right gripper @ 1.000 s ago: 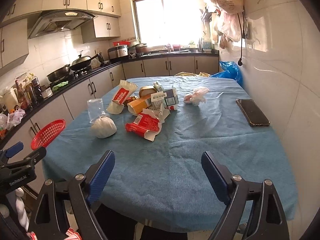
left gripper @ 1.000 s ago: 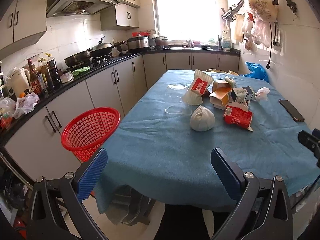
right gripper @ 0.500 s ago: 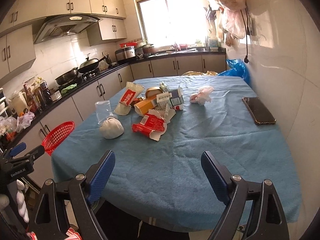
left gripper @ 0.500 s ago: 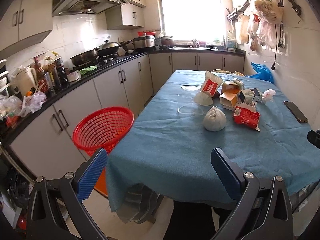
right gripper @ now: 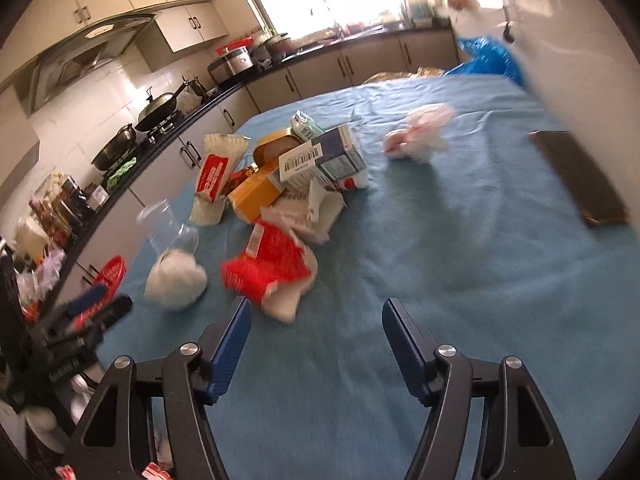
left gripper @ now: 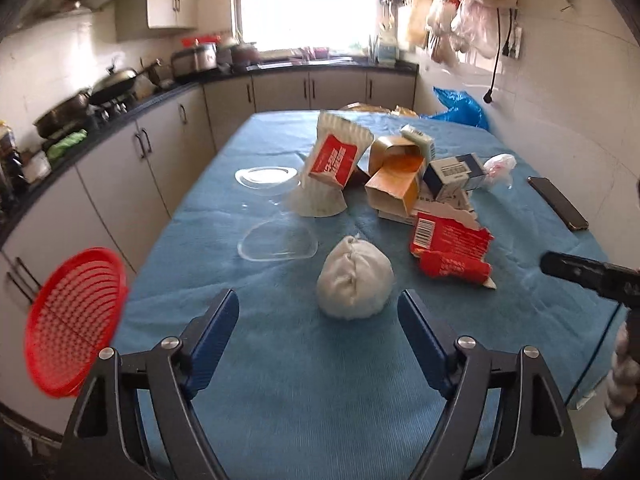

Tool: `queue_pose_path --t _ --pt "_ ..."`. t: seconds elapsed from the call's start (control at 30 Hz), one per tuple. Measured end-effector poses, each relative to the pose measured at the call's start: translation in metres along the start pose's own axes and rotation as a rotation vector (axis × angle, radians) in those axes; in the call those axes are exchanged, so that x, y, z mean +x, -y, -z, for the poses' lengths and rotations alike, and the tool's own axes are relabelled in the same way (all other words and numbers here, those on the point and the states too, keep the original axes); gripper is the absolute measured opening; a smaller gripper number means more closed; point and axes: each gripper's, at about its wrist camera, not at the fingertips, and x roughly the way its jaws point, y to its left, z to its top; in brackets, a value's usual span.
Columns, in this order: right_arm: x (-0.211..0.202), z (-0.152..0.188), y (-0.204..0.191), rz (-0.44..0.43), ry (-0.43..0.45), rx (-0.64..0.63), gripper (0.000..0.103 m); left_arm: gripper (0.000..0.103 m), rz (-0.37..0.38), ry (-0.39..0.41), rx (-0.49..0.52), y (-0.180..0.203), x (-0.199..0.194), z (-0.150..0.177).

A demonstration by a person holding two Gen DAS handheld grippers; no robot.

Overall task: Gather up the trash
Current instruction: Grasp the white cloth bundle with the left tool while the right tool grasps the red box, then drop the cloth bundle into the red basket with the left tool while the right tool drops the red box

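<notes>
Compared with one second ago, both my tongs are now much closer to the heap of trash, and both look more steeply down at the blue surface [left gripper: 280, 400]. Before, the white knotted bag [left gripper: 354, 282] was far ahead in the left view; now it lies just ahead of the left tongs [left gripper: 318, 314], a little toward the right finger. The red basket [left gripper: 74, 320] was at the left of centre; now it is at the far left edge of that view, beside the surface and lower than it. In the right view the torn red wrapper [right gripper: 272, 266] has come from far ahead to just in front of the left finger of the right tongs [right gripper: 316, 320].

The gap of both tongs is narrower than before. The left tongs are released and the jaws are closing; nothing is between them, only the blue cloth under them, and the pads do not touch the white bag. The right tongs are also released and closing, with nothing between the pads; whether the near edge of the wrapper touches the left finger tip I cannot tell, because the picture is blurred.

Further ahead of both tongs lies the rest of the trash: the clear plastic cup [left gripper: 276, 220] on its side, the white and red pouch [left gripper: 332, 164], the orange carton [left gripper: 394, 188], the blue and white box [left gripper: 456, 176] and a crumpled plastic wad [right gripper: 420, 136]. A black phone [left gripper: 558, 202] lies far ahead at the right.
</notes>
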Motion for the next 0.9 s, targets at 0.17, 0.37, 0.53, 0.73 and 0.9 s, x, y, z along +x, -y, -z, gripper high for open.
queue_pose_path --t 0.17,0.37,0.53,0.73,0.9 --pt "0.046 -0.024 -0.003 -0.038 -0.05 0.009 0.073 0.081 0.065 -0.05 -0.025 -0.005 0.038 -0.015" --pt "0.062 -0.026 -0.015 -0.037 -0.072 -0.021 0.042 0.071 0.12 -0.101 -0.029 0.007 0.068 -0.017" --pt "0.058 -0.015 -0.02 -0.087 -0.089 -0.004 0.007 0.037 0.144 -0.127 -0.056 0.009 0.071 -0.014" --pt "0.029 -0.006 -0.048 -0.078 -0.028 -0.072 0.005 0.035 0.14 -0.071 -0.119 -0.012 0.026 -0.003" --pt "0.001 0.0 -0.081 -0.114 0.009 -0.125 0.005 0.035 0.065 -0.001 -0.169 -0.055 -0.033 0.012"
